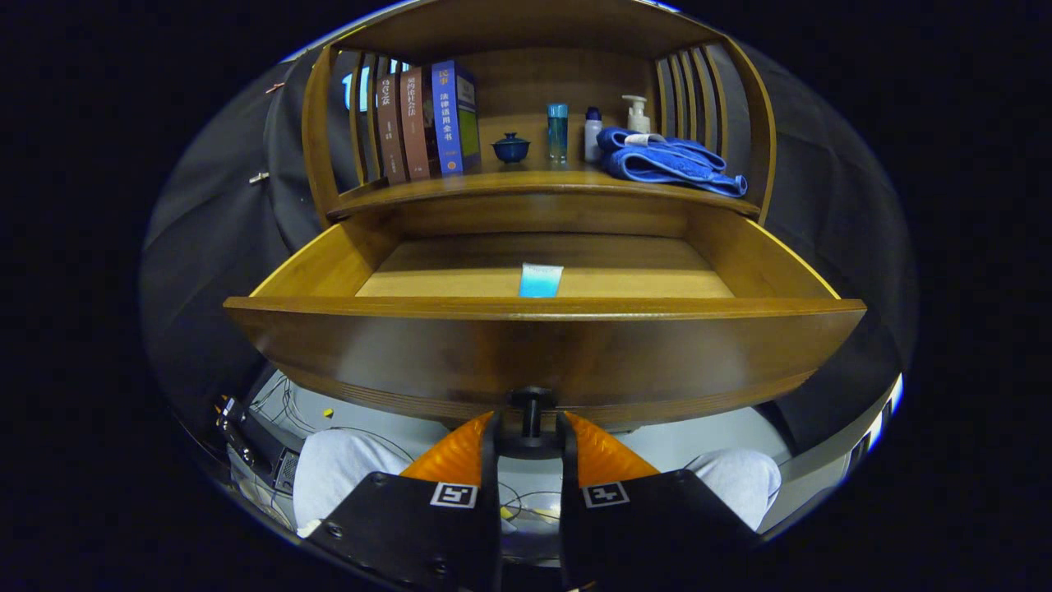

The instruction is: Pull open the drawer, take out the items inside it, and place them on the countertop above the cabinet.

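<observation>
Claw (530, 427) level, fingers closed on drawer knob (531, 409), pointing forward.

The blue book (448, 115) standing on the shelf carries white Chinese characters down its spine. The large column appears to read 法律适用全书, with two smaller characters above it that are too small to be sure of. The two brown books (403, 123) beside it also bear vertical Chinese titles, too blurred to make out. Each finger of the tongs (530, 427), which grip the drawer knob (531, 407) from both sides, has a square black-and-white marker (454, 494) with a coded pattern and no letters. Any print on the bottles (592, 136) and on the tube (541, 280) in the drawer cannot be read.
</observation>
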A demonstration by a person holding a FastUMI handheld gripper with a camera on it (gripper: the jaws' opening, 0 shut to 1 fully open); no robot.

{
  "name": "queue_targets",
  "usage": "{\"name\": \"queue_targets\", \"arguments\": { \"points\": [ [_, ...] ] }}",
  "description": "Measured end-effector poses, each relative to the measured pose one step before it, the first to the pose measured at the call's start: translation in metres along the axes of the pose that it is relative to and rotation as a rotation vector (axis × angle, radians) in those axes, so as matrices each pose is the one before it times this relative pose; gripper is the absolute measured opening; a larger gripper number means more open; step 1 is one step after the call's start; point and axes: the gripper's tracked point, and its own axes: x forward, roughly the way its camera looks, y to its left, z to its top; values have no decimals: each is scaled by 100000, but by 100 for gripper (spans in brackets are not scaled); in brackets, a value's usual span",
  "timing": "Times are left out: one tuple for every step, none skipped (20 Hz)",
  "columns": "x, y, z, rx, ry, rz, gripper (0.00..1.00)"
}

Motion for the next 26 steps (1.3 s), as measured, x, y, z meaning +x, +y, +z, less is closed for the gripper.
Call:
{"name": "queue_targets", "arguments": {
  "points": [
    [-67,-97,-80,-451,840,-282,32],
    [-77,-52,197,178,-369,-256,32],
    [97,141,-274,271,-148,66,32],
    [-43,-34,50,249,-34,-85,37],
    [145,-16,-23,235,226,-16,40],
    [-346,47,74,190,-147,213,44],
    [-292,-59,-4,-173,341,-661,58],
    [-249,-165,-111,227,-164,-1061,71],
    [-246,237,418,1350,694,621,85],
    [-688,158,-452,419,-176,400,99],
    [-953,109,724,311,-879,220,99],
    [-818,65,996,-26,-2256,-181,99],
    [-965,296,1500,-6,-3677,457,99],
    [-648,571,1739,104,-4486,1220,99],
    [-303,473,1670,-925,-2960,977,99],
    [-105,226,1595,-1184,-1764,135,100],
    [328,173,1474,-1052,-1085,347,100],
    [974,264,1594,-552,-1471,473,99],
    [971,142,1305,25,-729,420,99],
    [1232,-102,874,-126,1081,-149,99],
    [1354,-87,522,-125,2250,-1,99],
    [1416,82,248,200,2833,640,100],
    [1612,109,182,742,3478,669,100],
    [1234,10,21,43,3408,157,100],
    [1208,-95,-87,-238,3210,-215,100],
    [1268,-163,-153,-122,3541,-518,100]
  ]
}}
